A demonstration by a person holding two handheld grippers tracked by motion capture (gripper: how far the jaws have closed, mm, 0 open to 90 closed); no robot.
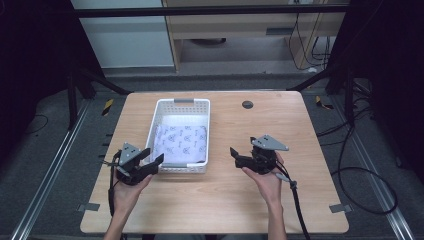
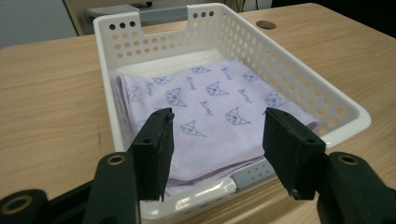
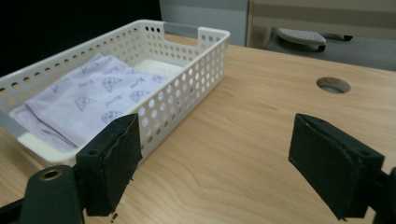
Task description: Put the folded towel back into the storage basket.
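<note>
A person is sitting at a wooden table, holding a black two-jaw gripper in each hand. A white plastic basket with holes in its walls is resting on the table, left of centre, its long side running away from the person. A folded lilac cloth printed with small cartoon faces is lying flat inside the basket, filling its near end.

The left gripper is hovering just beside the basket's near left corner, its jaws standing wide apart and gripping nothing; in the left gripper view they are framing the cloth and the basket's near rim.

The right gripper is hovering over bare table to the right of the basket, clear of it, jaws spread wide and empty. A small round hole is sitting in the tabletop beyond it.
</note>
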